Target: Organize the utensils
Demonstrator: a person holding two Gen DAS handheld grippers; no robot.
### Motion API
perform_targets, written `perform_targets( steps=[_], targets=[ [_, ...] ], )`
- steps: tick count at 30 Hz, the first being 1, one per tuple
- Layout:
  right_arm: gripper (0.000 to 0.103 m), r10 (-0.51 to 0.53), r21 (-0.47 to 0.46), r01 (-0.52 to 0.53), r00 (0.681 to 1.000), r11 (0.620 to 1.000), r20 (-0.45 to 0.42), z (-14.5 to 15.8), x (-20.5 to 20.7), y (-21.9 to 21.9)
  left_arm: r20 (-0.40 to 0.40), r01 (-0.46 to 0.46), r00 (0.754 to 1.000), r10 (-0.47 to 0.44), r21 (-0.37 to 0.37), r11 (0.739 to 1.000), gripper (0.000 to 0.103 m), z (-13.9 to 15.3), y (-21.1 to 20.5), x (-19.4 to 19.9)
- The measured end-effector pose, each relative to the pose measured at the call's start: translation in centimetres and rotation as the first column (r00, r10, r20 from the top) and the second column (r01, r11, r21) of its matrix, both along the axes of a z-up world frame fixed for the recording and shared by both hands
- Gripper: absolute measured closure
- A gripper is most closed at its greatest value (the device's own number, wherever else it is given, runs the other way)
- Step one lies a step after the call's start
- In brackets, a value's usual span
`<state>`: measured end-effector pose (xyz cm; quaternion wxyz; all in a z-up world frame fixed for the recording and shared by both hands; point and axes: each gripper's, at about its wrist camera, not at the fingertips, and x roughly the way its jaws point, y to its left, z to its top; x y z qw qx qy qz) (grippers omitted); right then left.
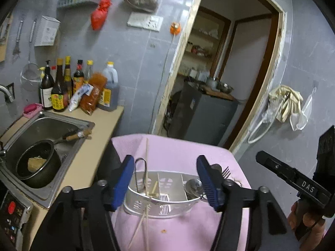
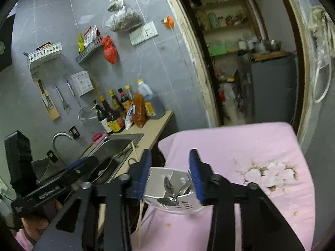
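Sitting on a pink flower-printed cloth [image 1: 178, 146] that is covering a table, a white perforated plastic utensil caddy [image 1: 159, 209] with upright dividers is holding the task's utensils. Its left compartment is holding a dark wire loop tool [image 1: 139, 167] and pale wooden chopsticks [image 1: 154, 188], one of them standing tall and leaning against the rim; more chopsticks [image 1: 140, 228] are lying on the cloth, touching the caddy's front wall. Its right compartment is holding shiny metal spoons [image 2: 170, 190] and a steel fork [image 1: 225, 171], tines pointing up. To the left, a stainless steel sink [image 1: 48, 125] is containing a black pot [image 1: 37, 167] with something pale in it, and a cluster of sauce bottles [image 1: 69, 85] is standing on the beige counter behind. Hovering just above the caddy and pointing down toward it, the left gripper [image 1: 165, 179] is showing its blue-padded jaws spread wide with nothing pinched between them. The right gripper [image 2: 170, 177] is tilting over the spoon compartment, its blue jaws parted and not pressing on anything. A hand [image 1: 307, 221] is gripping the right gripper's black handle.
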<state>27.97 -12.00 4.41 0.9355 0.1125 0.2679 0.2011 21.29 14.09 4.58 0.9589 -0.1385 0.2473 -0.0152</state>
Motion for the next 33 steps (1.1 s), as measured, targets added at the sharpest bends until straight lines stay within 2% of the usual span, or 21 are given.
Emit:
perform_targets(
  steps=[7,18,23,26,33],
  targets=[
    [0.045,-0.077,-0.014,0.078,0.995,0.997,0.058,0.8,-2.4,-0.6,0.054,-0.003,0.999,0.002,0.021,1.0,0.024,0.1,0.7,-1.9],
    [0.025,-0.185,-0.033,0.19,0.976,0.981,0.119,0.7,-7.6,-2.5,0.102,0.032,0.994,-0.037,0.057,0.998,0.004,-0.4,-1.3,-5.0],
    [0.021,-0.209,-0.054,0.217,0.97,0.975,0.127,0.3,-9.8,-4.2,0.113,0.039,0.992,-0.049,0.082,0.996,0.002,-0.9,-3.0,-7.0],
    [0.012,-0.231,-0.063,0.242,0.963,0.968,0.138,0.0,-11.5,-5.5,0.118,0.039,0.992,-0.051,0.102,0.994,0.001,-1.3,-4.5,-8.4],
    [0.005,-0.267,-0.096,0.281,0.953,0.955,0.142,-0.3,-15.4,-9.0,0.129,0.036,0.99,-0.048,0.098,0.995,0.001,-1.6,-7.7,-12.0]
  ],
)
